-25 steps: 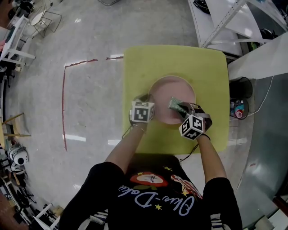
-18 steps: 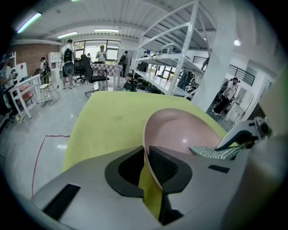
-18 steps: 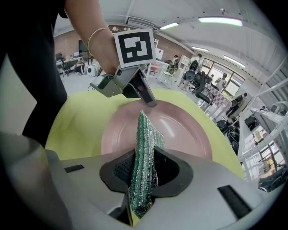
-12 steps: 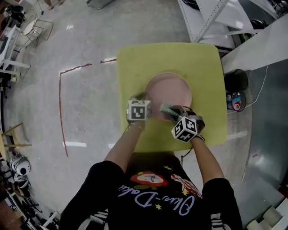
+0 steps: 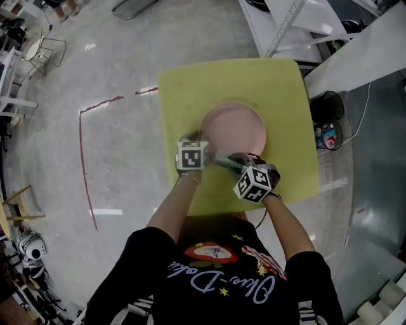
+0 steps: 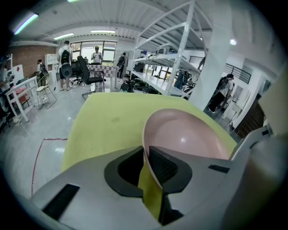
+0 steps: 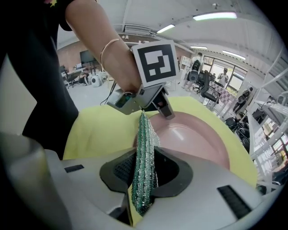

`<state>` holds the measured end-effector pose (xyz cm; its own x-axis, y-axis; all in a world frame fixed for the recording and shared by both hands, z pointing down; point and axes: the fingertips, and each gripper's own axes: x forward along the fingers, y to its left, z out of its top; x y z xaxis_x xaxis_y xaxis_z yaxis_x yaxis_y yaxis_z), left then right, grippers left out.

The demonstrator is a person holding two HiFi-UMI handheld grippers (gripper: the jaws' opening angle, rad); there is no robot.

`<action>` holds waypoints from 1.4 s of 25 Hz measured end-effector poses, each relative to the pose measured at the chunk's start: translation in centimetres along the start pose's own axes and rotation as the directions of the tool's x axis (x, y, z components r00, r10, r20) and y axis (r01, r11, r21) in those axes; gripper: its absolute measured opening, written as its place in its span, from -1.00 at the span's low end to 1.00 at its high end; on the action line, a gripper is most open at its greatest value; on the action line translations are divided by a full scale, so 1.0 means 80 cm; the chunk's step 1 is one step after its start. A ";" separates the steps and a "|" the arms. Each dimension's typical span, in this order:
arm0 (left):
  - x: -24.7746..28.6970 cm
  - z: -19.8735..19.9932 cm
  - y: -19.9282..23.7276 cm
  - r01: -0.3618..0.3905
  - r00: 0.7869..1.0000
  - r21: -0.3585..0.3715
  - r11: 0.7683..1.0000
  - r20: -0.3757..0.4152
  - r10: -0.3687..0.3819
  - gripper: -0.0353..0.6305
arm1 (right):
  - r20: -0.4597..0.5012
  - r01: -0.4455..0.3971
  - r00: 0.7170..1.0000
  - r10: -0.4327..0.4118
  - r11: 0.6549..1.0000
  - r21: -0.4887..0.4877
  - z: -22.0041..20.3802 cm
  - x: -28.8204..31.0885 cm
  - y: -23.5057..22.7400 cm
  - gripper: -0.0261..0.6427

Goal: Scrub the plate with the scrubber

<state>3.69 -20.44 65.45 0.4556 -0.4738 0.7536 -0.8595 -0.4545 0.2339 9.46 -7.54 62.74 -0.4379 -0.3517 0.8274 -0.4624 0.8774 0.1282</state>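
A pink plate [image 5: 233, 127] lies on the yellow-green table [image 5: 279, 89]. My left gripper [image 5: 200, 143] is at the plate's near left edge. In the left gripper view its jaws pinch the rim of the plate [image 6: 189, 134], so the left gripper [image 6: 146, 157] is shut on it. My right gripper [image 5: 232, 164] holds a green metallic scrubber [image 5: 223, 161] over the plate's near rim, close beside the left gripper. The right gripper view shows the scrubber [image 7: 144, 157] standing upright, clamped in the right gripper [image 7: 143, 173], with the plate [image 7: 193, 139] and the left gripper [image 7: 155, 102] just beyond it.
A dark bin [image 5: 325, 134] with colourful items stands on the floor right of the table. White shelving [image 5: 279, 19] runs along the far right. Red tape [image 5: 81, 159] marks the floor at the left. People and office chairs [image 6: 87, 74] are far back in the room.
My right gripper has carried the scrubber from the plate's middle right toward its near left rim, closer to the left gripper. The left gripper has kept its hold on the rim.
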 end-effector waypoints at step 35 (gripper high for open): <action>-0.252 0.119 -0.052 0.082 0.845 0.277 0.957 0.490 -0.214 -0.89 | 0.470 0.174 0.687 -0.555 0.752 0.636 0.139 -0.214 -0.103 -0.72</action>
<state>0.31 -16.18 43.39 0.6823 -0.6727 0.2862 -0.7215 -0.6826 0.1158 12.18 -12.34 41.40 -0.4061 -0.8817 0.2401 -0.9138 0.3916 -0.1075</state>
